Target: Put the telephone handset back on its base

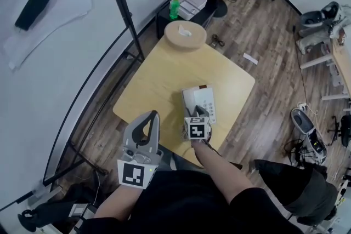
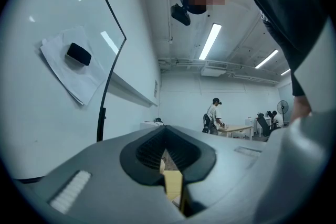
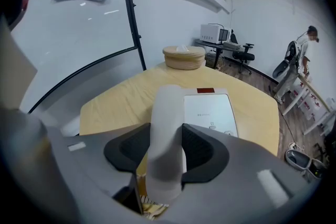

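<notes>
Starting left, your left gripper point(image 1: 153, 117) hangs clenched and empty. Your right gripper point(image 3: 168, 150) grasps the handset point(image 3: 168, 113) along the left side of the base point(image 3: 210, 113); settle it squarely there before letting go. Its long axis runs near to far, its far end pointing away from you.

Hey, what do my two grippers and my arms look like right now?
Both the left gripper and right gripper are light grey plastic, with tapered fingers lined with black ribbed pads. Each carries a cube of black-and-white square markers. The sleeves are black and short; no cables show.
</notes>
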The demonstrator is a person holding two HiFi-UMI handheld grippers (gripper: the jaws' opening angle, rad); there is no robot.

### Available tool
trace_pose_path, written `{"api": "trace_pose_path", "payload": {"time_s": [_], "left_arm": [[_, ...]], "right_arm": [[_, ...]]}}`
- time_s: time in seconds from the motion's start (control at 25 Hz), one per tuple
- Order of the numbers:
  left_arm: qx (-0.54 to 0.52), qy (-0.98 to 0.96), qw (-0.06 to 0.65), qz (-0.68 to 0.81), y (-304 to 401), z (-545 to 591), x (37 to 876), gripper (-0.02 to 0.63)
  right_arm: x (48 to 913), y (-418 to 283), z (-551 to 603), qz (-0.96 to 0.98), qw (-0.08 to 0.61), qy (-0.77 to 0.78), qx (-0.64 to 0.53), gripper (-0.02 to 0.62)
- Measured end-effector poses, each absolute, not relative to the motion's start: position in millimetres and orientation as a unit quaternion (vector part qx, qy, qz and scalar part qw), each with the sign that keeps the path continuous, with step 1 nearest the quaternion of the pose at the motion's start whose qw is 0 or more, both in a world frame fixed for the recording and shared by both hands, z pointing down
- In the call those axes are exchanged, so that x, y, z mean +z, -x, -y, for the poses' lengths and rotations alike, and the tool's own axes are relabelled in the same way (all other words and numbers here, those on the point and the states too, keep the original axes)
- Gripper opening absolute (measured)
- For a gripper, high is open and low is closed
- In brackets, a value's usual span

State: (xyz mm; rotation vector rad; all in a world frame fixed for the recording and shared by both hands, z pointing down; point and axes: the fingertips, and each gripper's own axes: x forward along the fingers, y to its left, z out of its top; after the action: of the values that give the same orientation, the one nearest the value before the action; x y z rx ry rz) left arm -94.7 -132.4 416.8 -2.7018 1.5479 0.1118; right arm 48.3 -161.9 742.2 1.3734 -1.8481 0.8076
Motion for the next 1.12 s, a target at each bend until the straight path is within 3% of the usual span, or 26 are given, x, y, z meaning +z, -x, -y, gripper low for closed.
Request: {"api": "trace_pose_path", "payload": {"time_s": [0.36, 0.44, 0.88, 1.12], "left_arm": [[0.028, 0.867, 0.008, -0.498, 100.1, 131.4, 423.5, -0.002], [0.03, 0.866, 0.006, -0.499, 100.2, 133.2, 423.5, -0.002], [0.042, 0.876, 0.01, -0.481, 85.8, 143.2, 405.7, -0.002], [0.057, 0.882, 0.028, -0.466, 68.9, 152.8, 386.9, -0.002]], "right_arm": [[745.1, -45.6, 166.7, 0.713, 0.343, -0.525, 0.312, 0.202], [736.4, -46.5, 169.2, 0.722, 0.329, -0.52, 0.318, 0.234], [554.6, -121.6, 161.8, 0.774, 0.167, -0.566, 0.229, 0.238], [478.6, -123.2, 146.5, 0.798, 0.177, -0.57, 0.081, 0.187]]}}
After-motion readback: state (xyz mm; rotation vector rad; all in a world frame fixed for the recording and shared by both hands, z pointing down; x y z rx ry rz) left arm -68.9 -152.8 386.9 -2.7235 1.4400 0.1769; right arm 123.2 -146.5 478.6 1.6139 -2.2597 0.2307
